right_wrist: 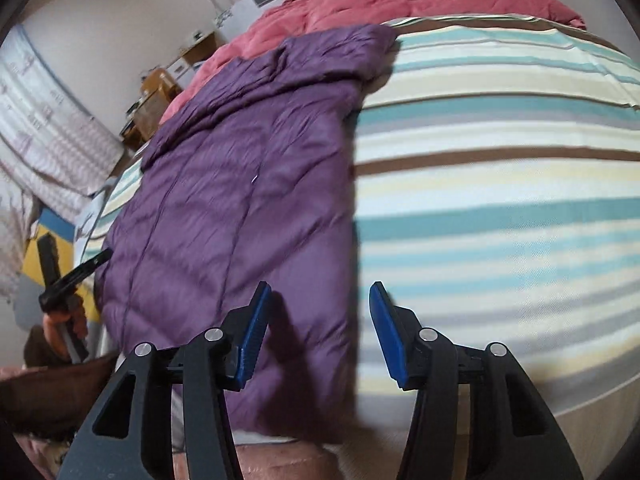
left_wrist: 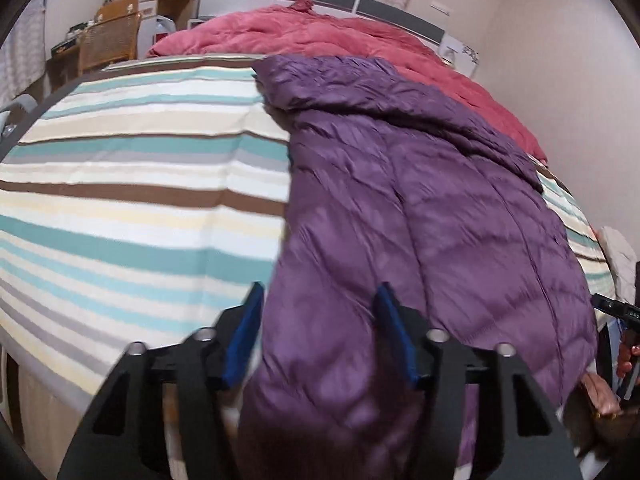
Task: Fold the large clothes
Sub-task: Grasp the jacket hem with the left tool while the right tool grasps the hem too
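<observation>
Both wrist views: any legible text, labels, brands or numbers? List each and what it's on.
None can be read.
Pale marks on the right gripper's body, at the left wrist view's right edge: too blurred.
Purple jacket, striped bedcover, red duvet: no print visible.

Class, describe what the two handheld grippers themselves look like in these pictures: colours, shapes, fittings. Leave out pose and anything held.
Both the left gripper and the right gripper look alike: matte black angular frames with triangular cut-outs, round silver bolt heads along the top, and two flat blue fingers with ribbed inner pads. No cables or printed markings are visible on them.
</observation>
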A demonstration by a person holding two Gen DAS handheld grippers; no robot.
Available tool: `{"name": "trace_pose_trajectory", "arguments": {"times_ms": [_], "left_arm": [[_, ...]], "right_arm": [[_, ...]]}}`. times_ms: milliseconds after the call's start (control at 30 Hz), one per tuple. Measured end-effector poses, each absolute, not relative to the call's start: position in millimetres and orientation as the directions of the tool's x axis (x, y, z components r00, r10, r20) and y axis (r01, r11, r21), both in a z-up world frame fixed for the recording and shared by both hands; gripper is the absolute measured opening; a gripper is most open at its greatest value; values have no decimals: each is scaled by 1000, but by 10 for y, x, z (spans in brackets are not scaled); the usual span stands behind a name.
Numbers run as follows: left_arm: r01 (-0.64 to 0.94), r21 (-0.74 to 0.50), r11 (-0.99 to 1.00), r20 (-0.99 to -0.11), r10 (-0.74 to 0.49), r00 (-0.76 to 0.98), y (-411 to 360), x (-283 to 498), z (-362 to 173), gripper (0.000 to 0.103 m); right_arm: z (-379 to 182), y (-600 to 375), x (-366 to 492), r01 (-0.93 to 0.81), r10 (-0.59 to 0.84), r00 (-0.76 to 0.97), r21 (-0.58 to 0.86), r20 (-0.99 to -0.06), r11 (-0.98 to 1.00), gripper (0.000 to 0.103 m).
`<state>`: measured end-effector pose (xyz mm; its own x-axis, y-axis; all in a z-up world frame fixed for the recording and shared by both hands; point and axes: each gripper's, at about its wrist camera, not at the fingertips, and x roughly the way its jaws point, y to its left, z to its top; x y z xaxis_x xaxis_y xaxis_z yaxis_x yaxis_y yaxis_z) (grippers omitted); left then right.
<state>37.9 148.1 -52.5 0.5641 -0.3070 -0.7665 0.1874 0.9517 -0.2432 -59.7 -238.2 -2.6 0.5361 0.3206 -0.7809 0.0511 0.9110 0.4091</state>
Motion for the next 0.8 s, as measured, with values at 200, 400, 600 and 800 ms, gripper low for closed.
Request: {"name": "trace_pose_trajectory", "arguments": {"times_ms": [200,400,600,800], "left_arm": [[197,-266,944,-777,-331,535,1515,131,-518,39],[221,-266,938,-794,-343,502,1478,-56,-542,37],[279,-243,929,-796,-355,490,1394,-161,-449,7],[302,-264,916,-769,-389,507,1464,-343,-258,6]], "right_arm": [[-71,-2212,-755,-14,381,514,437,-768,899,52],[-175,-2233,-848,-9,440,509,507,-740,862,36],[-124,-2195,-849,-38,474,506,531,-720,846,7],[109,-2267,-956,-88,506,542,554,-671,828,6]]}}
